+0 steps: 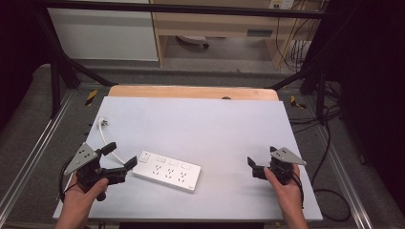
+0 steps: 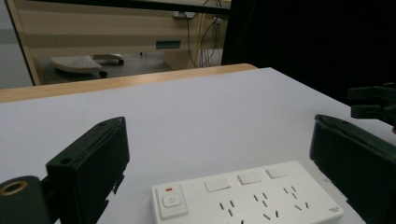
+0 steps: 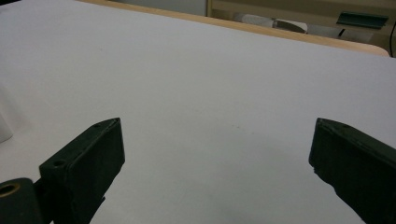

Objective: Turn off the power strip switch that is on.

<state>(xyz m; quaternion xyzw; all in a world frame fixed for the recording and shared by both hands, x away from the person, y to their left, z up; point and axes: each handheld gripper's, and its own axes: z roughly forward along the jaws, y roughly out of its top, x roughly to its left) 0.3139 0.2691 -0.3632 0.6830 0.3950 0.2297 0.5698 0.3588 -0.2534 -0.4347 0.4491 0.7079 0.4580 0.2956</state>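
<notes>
On the near left part of the pale grey table (image 1: pixel 200 124) lies a white power strip (image 1: pixel 166 171), flat, sockets up, set at a slant with its switch end toward the left; a white cable (image 1: pixel 106 138) runs from that end up toward the table's left edge, ending in a white plug (image 1: pixel 102 122); the left gripper (image 1: pixel 120 157) sits just beside the strip's switch end, held by the person's left hand (image 1: pixel 86 191), its jaws spread wide apart and clamped on nothing; in the left gripper view the strip (image 2: pixel 243 196) lies between and just ahead of the two black jaws, its power button (image 2: pixel 171 201) nearest; the right gripper (image 1: pixel 253 167) is well apart from the strip, near the table's right edge, held by the right hand (image 1: pixel 282 183); in the right gripper view its jaws stand wide apart over bare table (image 3: pixel 210 93), holding nothing; the wooden edge (image 1: pixel 191 91) of the table shows at the far side
</notes>
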